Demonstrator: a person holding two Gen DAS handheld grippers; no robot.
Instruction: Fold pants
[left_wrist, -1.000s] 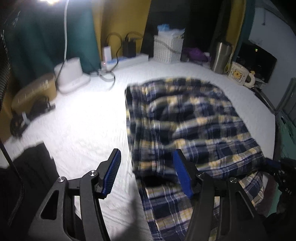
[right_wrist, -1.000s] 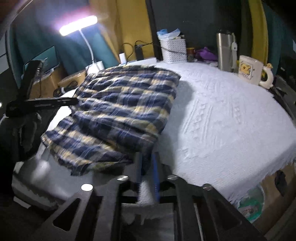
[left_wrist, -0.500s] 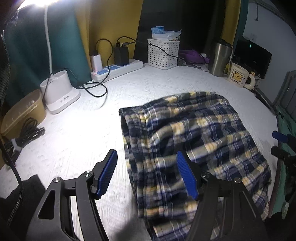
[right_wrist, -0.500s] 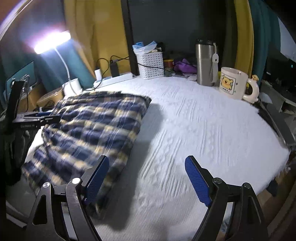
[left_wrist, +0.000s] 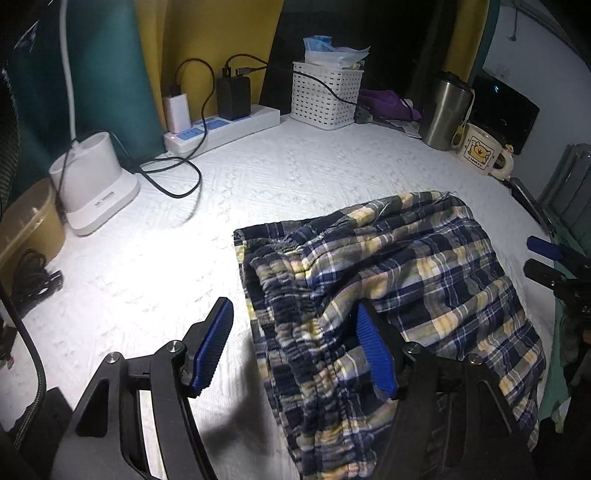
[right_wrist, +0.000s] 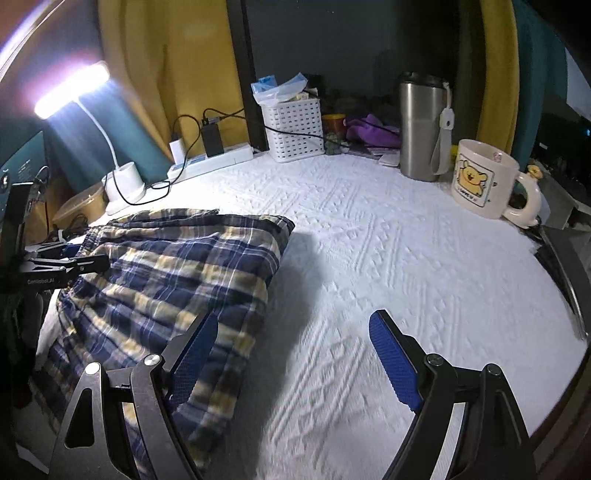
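The blue, yellow and white plaid pants (left_wrist: 391, 288) lie folded in a bundle on the white textured cloth (left_wrist: 258, 184), with the gathered waistband toward my left gripper. In the right wrist view the pants (right_wrist: 173, 280) lie at the left. My left gripper (left_wrist: 295, 350) is open and empty, just above the waistband edge. My right gripper (right_wrist: 291, 358) is open and empty, over the cloth beside the pants' right edge. The right gripper also shows at the far right of the left wrist view (left_wrist: 554, 262), and the left gripper at the far left of the right wrist view (right_wrist: 70, 262).
At the back stand a white basket (left_wrist: 325, 96), a power strip with chargers (left_wrist: 221, 129), a white lamp base (left_wrist: 92, 184), a steel tumbler (right_wrist: 424, 125) and a bear mug (right_wrist: 484, 181). A tan box (left_wrist: 26, 229) sits at the left edge.
My right gripper went from shut to open and drew back from the pants' edge. The pants now lie flat and still. My left gripper pulled back slightly, still open.
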